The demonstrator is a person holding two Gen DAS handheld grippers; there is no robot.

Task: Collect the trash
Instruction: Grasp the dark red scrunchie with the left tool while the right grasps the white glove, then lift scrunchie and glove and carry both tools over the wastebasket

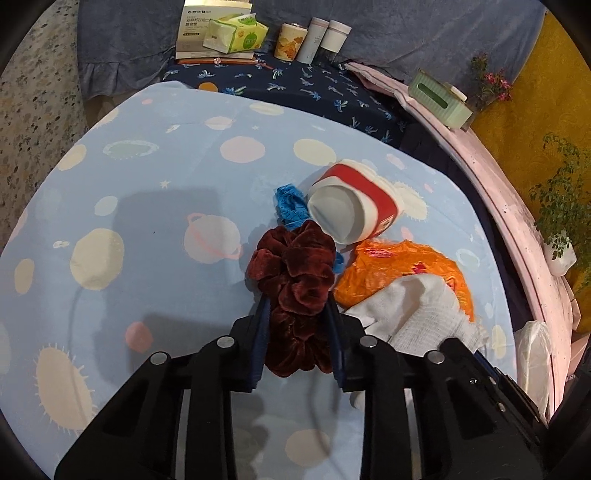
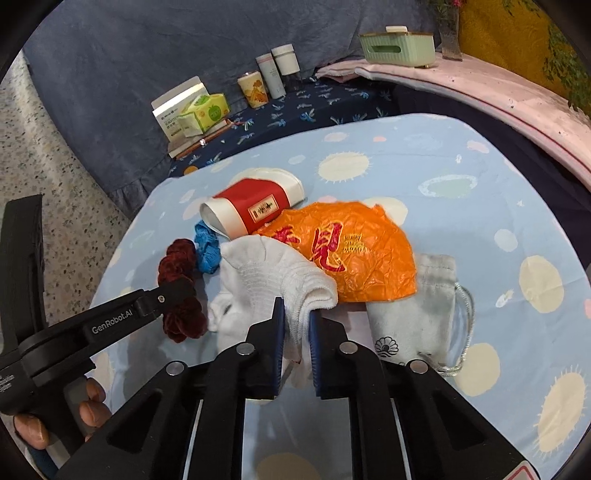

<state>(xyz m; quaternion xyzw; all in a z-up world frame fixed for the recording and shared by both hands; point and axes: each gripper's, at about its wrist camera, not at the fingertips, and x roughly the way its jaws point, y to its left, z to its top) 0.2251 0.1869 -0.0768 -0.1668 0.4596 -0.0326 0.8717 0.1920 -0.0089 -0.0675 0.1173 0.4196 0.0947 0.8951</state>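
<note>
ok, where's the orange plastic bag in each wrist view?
Left wrist: orange plastic bag right of centre, partly under the white sock.
Right wrist: orange plastic bag at centre, beyond the right gripper.
Shared landmark: red-and-white paper cup lying beside it.

A home bedroom: a planet-print sheet point(image 1: 155, 206) covers the bed; beyond it a tissue pack point(image 1: 236, 35) and cups point(image 1: 290, 41); plants point(image 1: 565, 206) beside it.

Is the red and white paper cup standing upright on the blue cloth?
No, the paper cup lies on its side on the blue cloth, its open mouth facing sideways, next to the orange plastic bag.
</note>
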